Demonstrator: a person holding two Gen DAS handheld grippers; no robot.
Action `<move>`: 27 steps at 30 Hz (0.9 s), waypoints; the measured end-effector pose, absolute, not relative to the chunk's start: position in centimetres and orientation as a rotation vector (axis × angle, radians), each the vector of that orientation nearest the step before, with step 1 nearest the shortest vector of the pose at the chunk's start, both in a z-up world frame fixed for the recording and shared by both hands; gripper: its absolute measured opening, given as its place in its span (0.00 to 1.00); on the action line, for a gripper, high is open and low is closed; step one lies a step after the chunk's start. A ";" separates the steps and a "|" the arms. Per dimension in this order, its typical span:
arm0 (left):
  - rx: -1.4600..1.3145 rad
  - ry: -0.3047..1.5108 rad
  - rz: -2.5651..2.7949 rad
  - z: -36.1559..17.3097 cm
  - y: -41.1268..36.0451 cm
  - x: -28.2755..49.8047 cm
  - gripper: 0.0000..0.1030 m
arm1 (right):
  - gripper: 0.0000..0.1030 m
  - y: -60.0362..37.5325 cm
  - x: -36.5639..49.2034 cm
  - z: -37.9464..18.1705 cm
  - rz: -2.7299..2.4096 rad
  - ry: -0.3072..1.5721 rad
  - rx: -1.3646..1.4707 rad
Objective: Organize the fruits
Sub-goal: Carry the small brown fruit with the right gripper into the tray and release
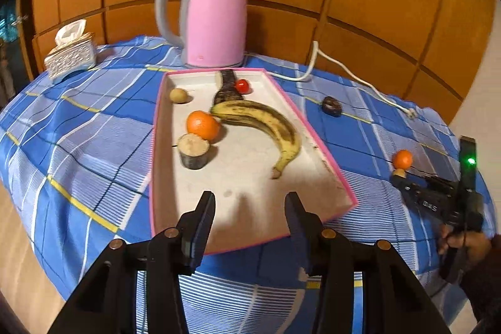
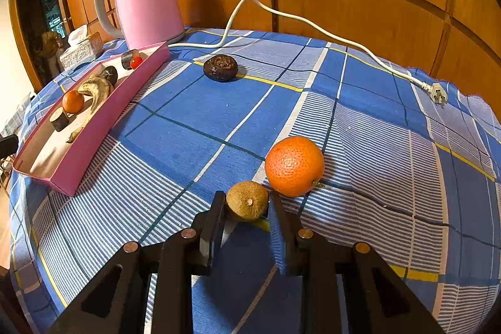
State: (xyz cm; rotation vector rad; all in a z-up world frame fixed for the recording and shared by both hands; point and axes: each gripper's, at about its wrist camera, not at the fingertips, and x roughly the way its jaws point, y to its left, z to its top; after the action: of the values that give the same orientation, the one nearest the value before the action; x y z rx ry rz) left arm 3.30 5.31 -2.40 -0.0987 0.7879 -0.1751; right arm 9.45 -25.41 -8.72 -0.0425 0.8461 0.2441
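Note:
A pink-rimmed tray holds a spotted banana, an orange, a cut stub of dark-skinned fruit, a small tan fruit, a blackened piece and a red cherry tomato. My left gripper hangs open and empty over the tray's near end. My right gripper is shut on a small brown round fruit on the cloth. A second orange lies just beyond it. A dark wrinkled fruit sits farther back.
A pink kettle stands behind the tray, its white cord and plug trailing across the blue checked tablecloth. A tissue box sits at the back left. Wooden panels close the back. The right-hand gripper shows in the left wrist view.

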 end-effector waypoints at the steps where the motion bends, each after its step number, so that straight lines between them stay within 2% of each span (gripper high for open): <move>1: -0.094 0.785 -0.192 -2.3 5.0 3.1 0.46 | 0.26 -25.4 9.4 -8.7 0.244 0.846 -0.043; 9: 0.032 0.785 -0.584 -2.6 -0.3 0.4 0.47 | 0.26 -25.4 9.4 -8.8 0.244 0.846 -0.043; 15: 0.165 0.837 -0.736 -4.7 -4.2 -1.0 0.47 | 0.26 -25.6 9.4 -8.8 0.252 0.848 -0.026; 27: 0.136 0.874 -0.709 -7.0 -3.2 0.2 0.47 | 0.26 -25.6 9.5 -8.8 0.254 0.852 -0.022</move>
State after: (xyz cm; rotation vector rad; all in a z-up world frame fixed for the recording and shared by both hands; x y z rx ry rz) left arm 0.23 -3.16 -7.04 0.1362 0.8745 -0.7086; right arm 9.48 -25.60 -8.82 -0.0219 0.8517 0.2543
